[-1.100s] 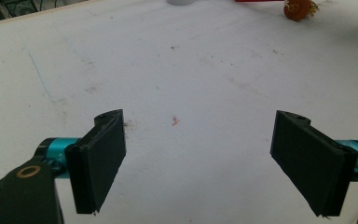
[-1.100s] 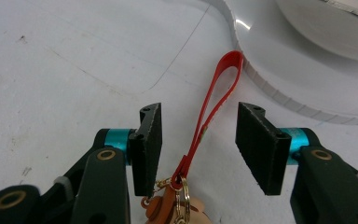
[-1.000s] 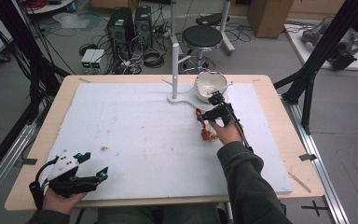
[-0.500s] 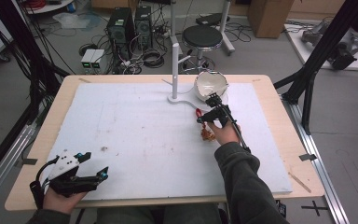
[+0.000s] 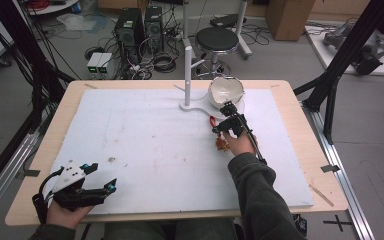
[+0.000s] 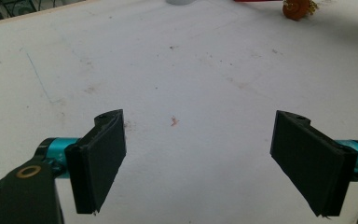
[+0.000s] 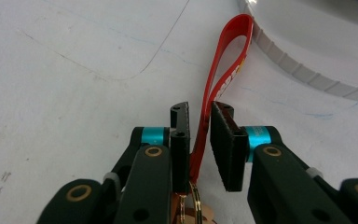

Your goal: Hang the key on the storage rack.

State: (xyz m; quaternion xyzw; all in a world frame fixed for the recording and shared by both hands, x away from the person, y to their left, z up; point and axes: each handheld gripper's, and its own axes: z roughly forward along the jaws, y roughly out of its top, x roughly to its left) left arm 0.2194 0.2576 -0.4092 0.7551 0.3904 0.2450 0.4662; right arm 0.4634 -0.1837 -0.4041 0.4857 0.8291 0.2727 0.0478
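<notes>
Near the white bowl (image 5: 226,90), the right gripper (image 7: 199,122) pinches a red strap loop (image 7: 226,65) between nearly closed jaws, while the left gripper (image 6: 200,154) gapes wide, empty.

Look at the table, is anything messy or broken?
The white bowl at the far side of the table looks odd: its rim is jagged and uneven, as if chipped, and it sits tilted. The white mat has small brownish stains. Nothing looks spilled.
</notes>
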